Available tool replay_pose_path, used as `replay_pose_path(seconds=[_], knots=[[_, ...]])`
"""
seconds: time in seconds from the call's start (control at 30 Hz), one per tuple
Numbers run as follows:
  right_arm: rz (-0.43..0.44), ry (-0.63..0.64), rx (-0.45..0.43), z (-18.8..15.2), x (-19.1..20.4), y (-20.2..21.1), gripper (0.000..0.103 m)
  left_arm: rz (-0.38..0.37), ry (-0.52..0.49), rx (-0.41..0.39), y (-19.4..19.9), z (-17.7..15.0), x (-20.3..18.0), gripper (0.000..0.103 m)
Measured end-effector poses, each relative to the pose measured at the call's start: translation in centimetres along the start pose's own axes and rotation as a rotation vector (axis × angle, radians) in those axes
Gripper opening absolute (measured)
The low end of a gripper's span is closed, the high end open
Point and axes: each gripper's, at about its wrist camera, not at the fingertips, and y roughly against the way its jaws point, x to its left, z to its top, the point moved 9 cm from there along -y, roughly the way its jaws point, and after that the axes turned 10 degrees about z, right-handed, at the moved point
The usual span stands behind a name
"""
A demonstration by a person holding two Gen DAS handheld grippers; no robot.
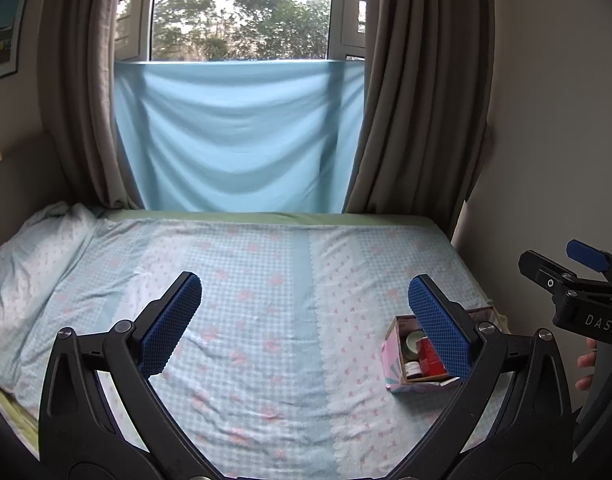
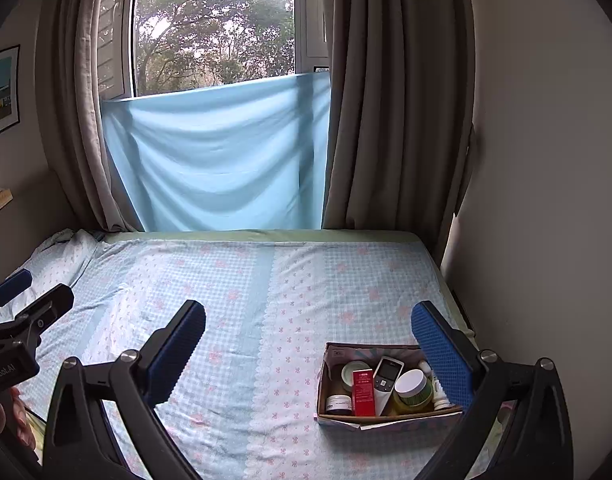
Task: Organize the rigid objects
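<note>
A small cardboard box (image 2: 386, 420) sits on the bed near its right front corner; it also shows in the left wrist view (image 1: 394, 354). It holds a red carton (image 2: 364, 394), a white remote-like device (image 2: 386, 380), a white-lidded jar (image 2: 412, 388) and small bottles (image 2: 338, 403). My left gripper (image 1: 303, 312) is open and empty above the middle of the bed. My right gripper (image 2: 308, 338) is open and empty, its right finger (image 2: 442, 354) above the box's right end.
The bed (image 2: 245, 300) has a blue checked sheet with pink flowers. A pillow (image 1: 29, 276) lies at the left. Brown curtains (image 2: 386, 100) and a blue cloth (image 2: 217, 152) hang behind the bed. A wall (image 2: 546, 200) stands close on the right.
</note>
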Motion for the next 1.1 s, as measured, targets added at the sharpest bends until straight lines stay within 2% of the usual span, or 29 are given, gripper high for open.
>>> replay_pose_path(seconds=[0.73, 0.97, 1.1], knots=[[-0.006, 0.002, -0.033, 1.1, -0.2, 0.4, 0.103, 0.035, -0.010, -0.042, 0.6, 0.5, -0.1, 0.103], [-0.011, 0.003, -0.037, 1.3, -0.4, 0.6, 0.103, 0.046, -0.014, -0.030, 0.2, 0.4, -0.2, 0.103], [-0.016, 0.001, -0.040, 1.6, -0.7, 0.5, 0.103, 0.037, 0.011, -0.056, 0.7, 0.6, 0.1, 0.103]])
